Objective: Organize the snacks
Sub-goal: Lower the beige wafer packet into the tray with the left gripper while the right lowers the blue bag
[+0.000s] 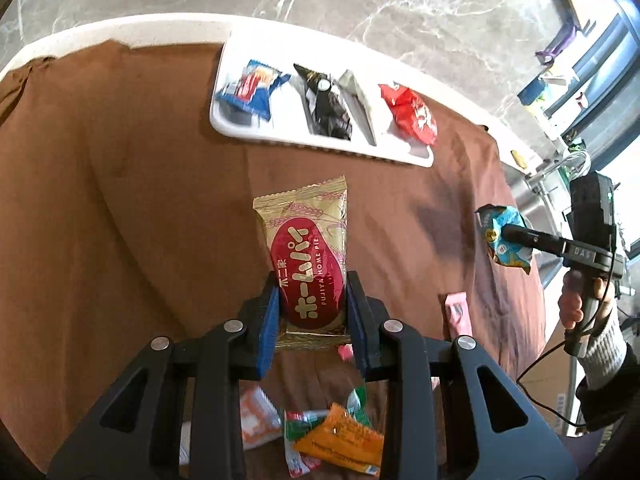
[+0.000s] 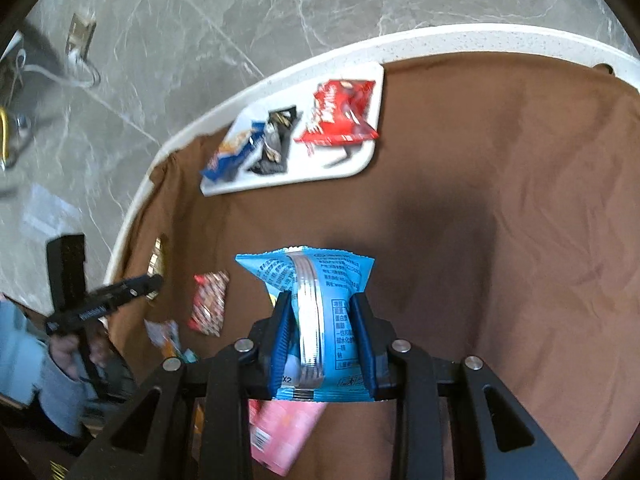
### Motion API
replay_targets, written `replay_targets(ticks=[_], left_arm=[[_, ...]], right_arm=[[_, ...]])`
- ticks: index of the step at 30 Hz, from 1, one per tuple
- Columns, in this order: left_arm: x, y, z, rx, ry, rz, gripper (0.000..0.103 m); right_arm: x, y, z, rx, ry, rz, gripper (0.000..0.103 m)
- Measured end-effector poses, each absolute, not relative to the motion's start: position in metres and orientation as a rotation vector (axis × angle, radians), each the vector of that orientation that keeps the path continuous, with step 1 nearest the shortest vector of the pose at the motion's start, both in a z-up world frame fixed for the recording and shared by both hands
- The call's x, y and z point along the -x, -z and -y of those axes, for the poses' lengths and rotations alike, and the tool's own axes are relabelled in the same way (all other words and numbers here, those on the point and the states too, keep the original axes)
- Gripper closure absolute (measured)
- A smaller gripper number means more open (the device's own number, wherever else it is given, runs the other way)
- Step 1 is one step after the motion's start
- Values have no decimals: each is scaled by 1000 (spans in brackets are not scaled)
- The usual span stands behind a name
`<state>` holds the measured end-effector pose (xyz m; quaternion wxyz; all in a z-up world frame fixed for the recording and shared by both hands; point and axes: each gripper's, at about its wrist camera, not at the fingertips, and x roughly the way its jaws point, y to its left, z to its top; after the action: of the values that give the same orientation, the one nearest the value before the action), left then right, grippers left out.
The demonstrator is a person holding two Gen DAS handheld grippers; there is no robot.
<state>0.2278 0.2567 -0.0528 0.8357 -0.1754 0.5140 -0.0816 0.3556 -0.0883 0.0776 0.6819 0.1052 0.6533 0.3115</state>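
My left gripper point(image 1: 312, 284) is shut on a gold and red Home Pie packet point(image 1: 306, 256), held above the brown cloth. My right gripper point(image 2: 322, 300) is shut on a light blue snack packet point(image 2: 320, 300), also held above the cloth. The right gripper with its blue packet point(image 1: 506, 240) shows in the left wrist view at the right. A white tray point(image 1: 416, 156) at the far edge holds a blue packet point(image 1: 252, 88), a black packet point(image 1: 328, 108) and a red packet point(image 1: 412, 112). The tray also shows in the right wrist view point(image 2: 356, 164).
Loose snacks lie near me: an orange packet point(image 1: 340, 440), a green and red packet point(image 1: 300, 428), a pink packet point(image 1: 458, 312). In the right wrist view a pink packet point(image 2: 280, 432) and a red patterned packet point(image 2: 208, 304) lie on the brown cloth point(image 2: 500, 200). The round white table edge point(image 2: 248, 84) borders a marble floor.
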Motion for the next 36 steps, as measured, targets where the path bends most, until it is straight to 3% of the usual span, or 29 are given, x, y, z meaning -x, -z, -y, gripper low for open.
replay_targets(ticks=[17,36], left_arm=[[-346,40,-266,318,231,-1037,75],[-462,88,-249,198,188,-1093,74]], right_arm=[[-448,-64,-3,-365,-694,-1416,71],[-505,-4,-69,-293,-627,-1452,67]])
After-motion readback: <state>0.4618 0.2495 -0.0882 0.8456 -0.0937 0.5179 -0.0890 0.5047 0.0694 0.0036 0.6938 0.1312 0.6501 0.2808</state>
